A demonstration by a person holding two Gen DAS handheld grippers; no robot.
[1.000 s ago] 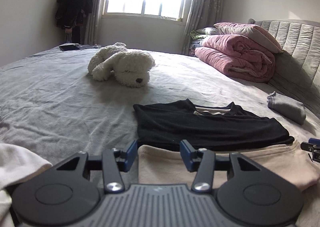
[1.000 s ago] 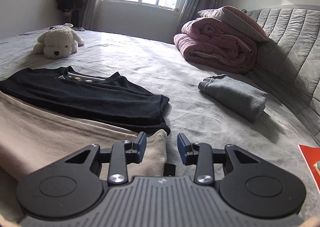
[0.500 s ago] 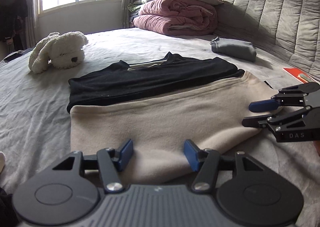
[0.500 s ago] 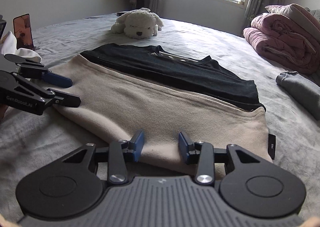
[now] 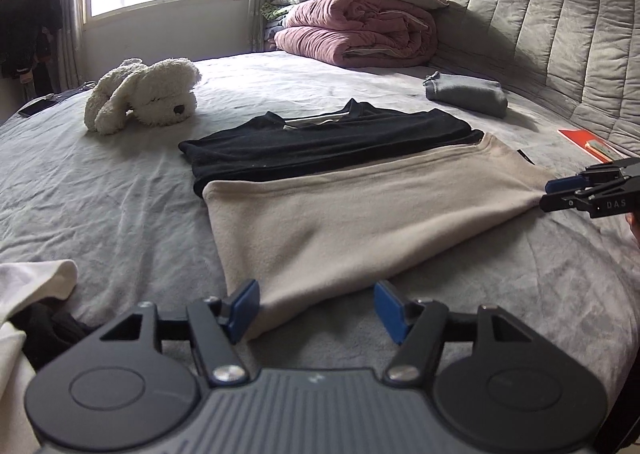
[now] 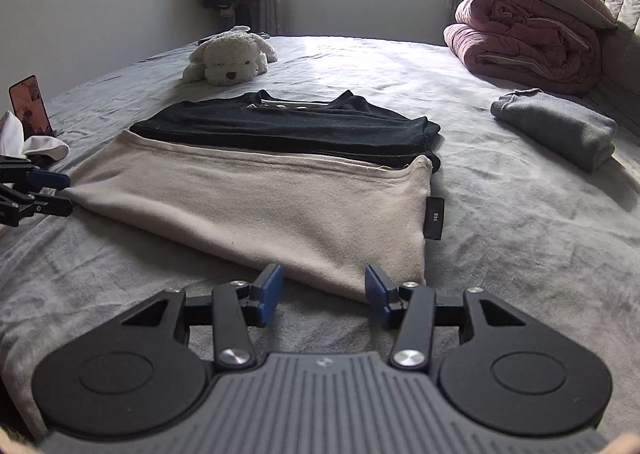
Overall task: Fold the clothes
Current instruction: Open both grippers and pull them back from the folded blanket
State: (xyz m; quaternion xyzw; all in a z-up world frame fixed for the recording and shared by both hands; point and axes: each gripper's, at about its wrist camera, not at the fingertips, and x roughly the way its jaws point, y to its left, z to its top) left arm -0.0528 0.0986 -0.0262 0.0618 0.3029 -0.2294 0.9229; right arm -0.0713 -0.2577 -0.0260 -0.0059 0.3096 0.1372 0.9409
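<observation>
Both views swung since a second ago: left tongs [image 5: 316, 308] and right tongs [image 6: 323, 292] now at opposite near corners of beige garment [image 5: 360, 213], both wide, gripping nothing. Garment flat on bed [image 5: 100, 193], overlapping black shirt [image 5: 320, 133]. Looks like setup for corner grasp.

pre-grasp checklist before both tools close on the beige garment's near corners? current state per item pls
1. Left tool open: ok.
2. Right tool open: ok.
3. Corner of beige garment between left tool's fingers: ok, near-left corner lies in the gap.
4. Right tool on its corner: near-right corner sits just ahead of the gap, contact cannot tell.
5. Beige garment lying flat: ok, no big wrinkles.
6. Fold path clear: black garment overlaps the far edge; plush dog and grey folded garment lie apart: ok.
</observation>
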